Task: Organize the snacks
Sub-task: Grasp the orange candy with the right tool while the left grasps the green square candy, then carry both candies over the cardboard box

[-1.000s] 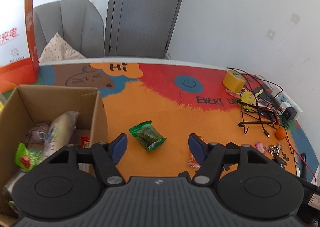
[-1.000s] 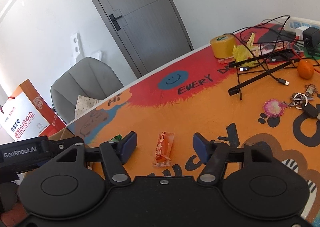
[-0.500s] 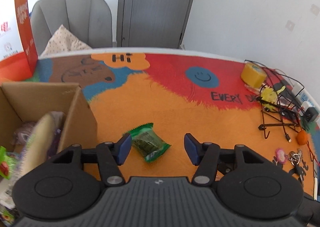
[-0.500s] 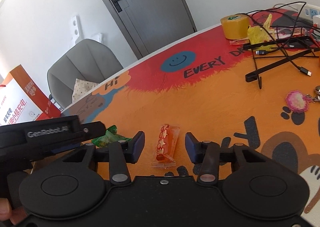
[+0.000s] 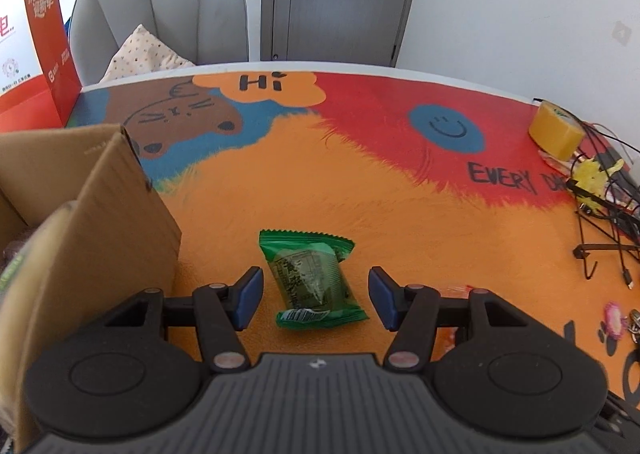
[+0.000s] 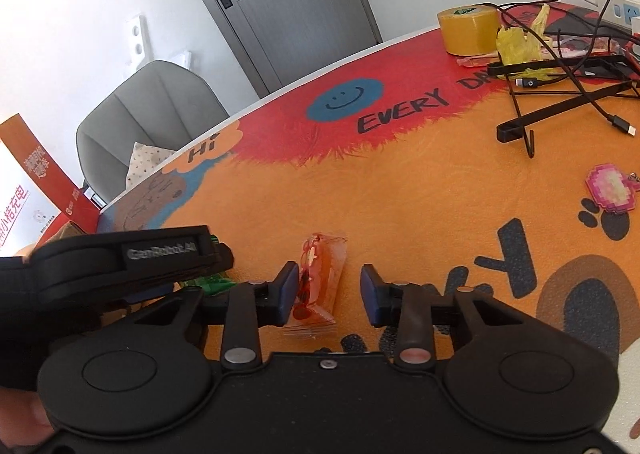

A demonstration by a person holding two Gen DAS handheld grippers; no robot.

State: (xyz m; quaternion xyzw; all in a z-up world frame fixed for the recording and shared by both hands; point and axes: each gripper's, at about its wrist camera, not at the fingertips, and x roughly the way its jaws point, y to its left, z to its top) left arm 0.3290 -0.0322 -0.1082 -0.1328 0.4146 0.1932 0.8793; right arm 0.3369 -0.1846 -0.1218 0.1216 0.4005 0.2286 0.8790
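Observation:
A green snack packet lies on the orange mat, between the open fingers of my left gripper, which is low over it. An orange snack packet lies between the fingers of my right gripper, which is open and narrower; its left pad touches or nearly touches the packet. A cardboard box with snacks inside stands at the left in the left wrist view. The left gripper's body shows at the left in the right wrist view, with a bit of the green packet beneath it.
A yellow tape roll, a black wire stand with cables and a pink keychain lie at the right. A grey chair and an orange paper bag stand beyond the table's far left edge.
Both grippers have moved forward and down over their packets. The right gripper's fingers have narrowed around the orange packet. The box has slid to the left of the left wrist view.

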